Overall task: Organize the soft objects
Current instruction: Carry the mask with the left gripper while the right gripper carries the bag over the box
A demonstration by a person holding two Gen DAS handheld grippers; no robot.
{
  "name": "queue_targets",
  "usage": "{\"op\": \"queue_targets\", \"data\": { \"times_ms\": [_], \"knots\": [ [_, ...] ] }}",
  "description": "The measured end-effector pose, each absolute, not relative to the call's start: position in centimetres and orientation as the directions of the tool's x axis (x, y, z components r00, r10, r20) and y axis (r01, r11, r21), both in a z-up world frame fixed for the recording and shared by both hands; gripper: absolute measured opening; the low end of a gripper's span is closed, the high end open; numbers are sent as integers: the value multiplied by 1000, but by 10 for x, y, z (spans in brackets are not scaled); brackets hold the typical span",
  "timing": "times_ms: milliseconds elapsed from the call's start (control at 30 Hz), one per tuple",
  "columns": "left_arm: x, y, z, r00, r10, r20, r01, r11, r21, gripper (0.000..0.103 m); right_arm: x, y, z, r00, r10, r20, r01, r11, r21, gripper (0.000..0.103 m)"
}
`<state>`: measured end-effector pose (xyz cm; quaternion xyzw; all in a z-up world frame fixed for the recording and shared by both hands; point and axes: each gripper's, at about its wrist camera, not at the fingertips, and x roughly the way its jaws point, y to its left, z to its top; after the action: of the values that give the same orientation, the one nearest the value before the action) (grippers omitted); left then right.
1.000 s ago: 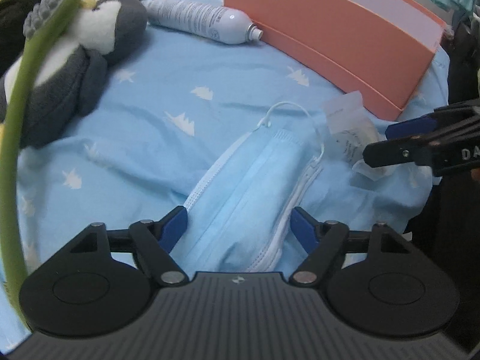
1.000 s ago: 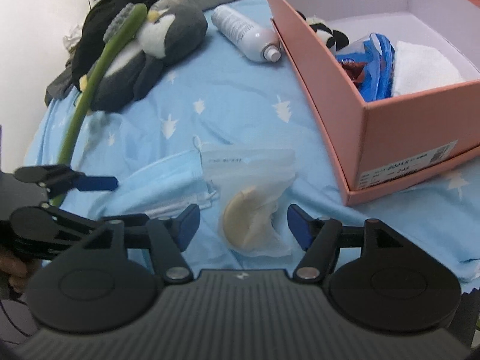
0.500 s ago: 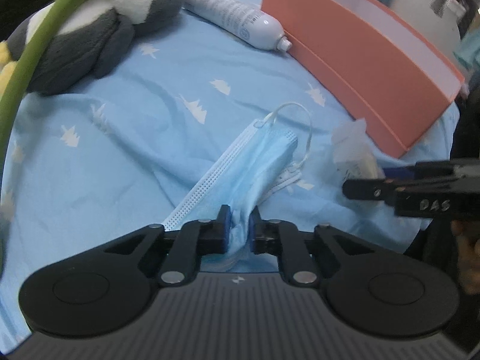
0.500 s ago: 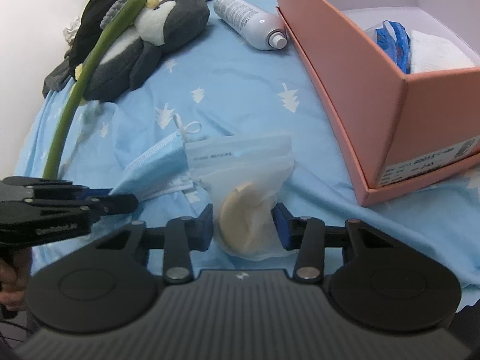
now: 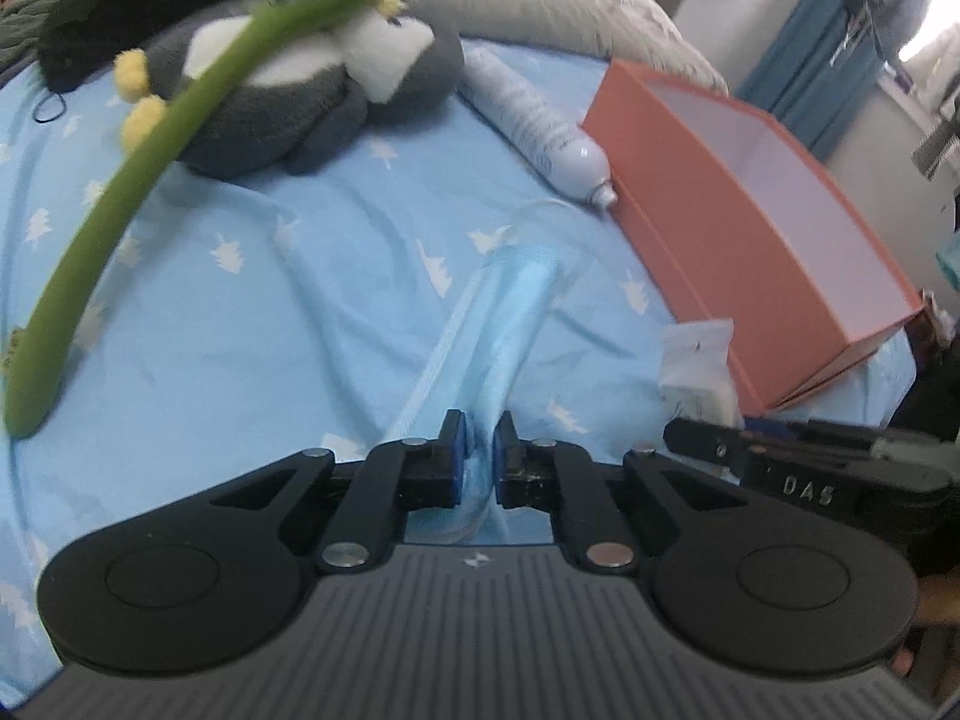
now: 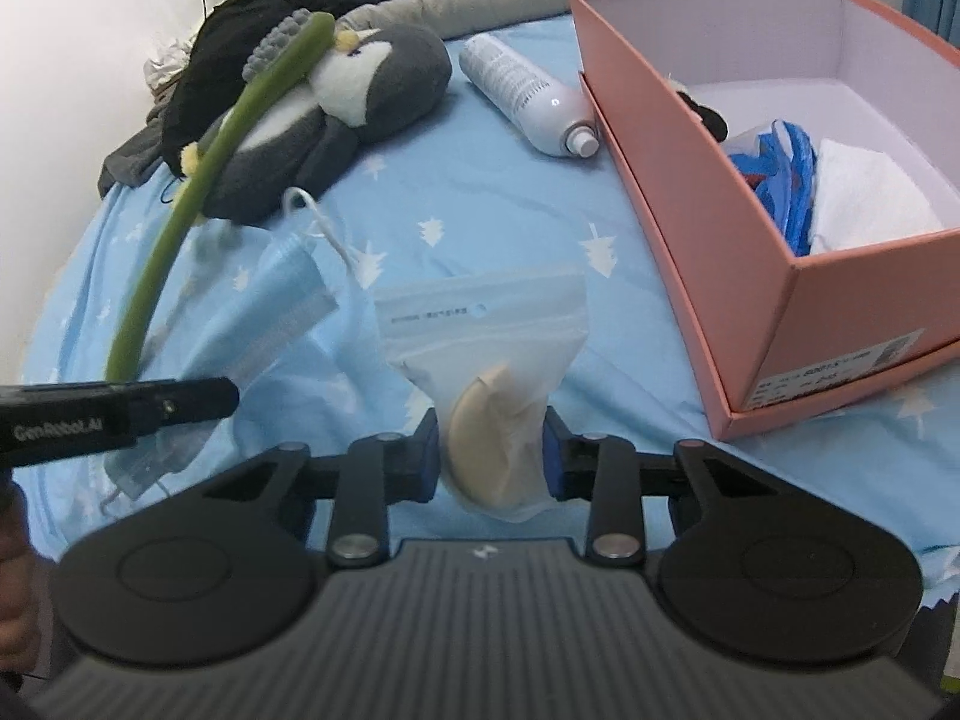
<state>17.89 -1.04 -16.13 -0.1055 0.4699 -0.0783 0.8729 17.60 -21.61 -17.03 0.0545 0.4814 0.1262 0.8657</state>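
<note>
Right wrist: box (image 6: 678, 174) with towel (image 6: 864, 204).

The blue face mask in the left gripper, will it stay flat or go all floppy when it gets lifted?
Probably floppy: the blue face mask is thin pleated cloth, already bunched where the left gripper pinches it. It looks light, so it should lift easily. Its ear loop dangles loose and might snag on the green stem lying close by.
</note>
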Motion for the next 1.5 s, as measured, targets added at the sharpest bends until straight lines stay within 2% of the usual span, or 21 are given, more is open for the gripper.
{"op": "queue_targets", "data": {
  "times_ms": [333,767,1200,1500],
  "knots": [
    [159,-14,-121,608,-216,-764,9,964,-265,11,152,-215,-139,557,277,-783,-172,961,218,36],
    [155,-31,-63,680,-235,-695,33,956,-291,12,145,-226,-73,677,278,-681,-195,960,198,36],
    [196,-72,2,721,-317,-616,122,933,-337,12,171,-255,-4,800,218,-558,-169,976,140,36],
    [246,-124,30,718,-388,-578,208,912,-354,12,201,-290,19,825,158,-542,-118,987,108,36]
  ]
}}
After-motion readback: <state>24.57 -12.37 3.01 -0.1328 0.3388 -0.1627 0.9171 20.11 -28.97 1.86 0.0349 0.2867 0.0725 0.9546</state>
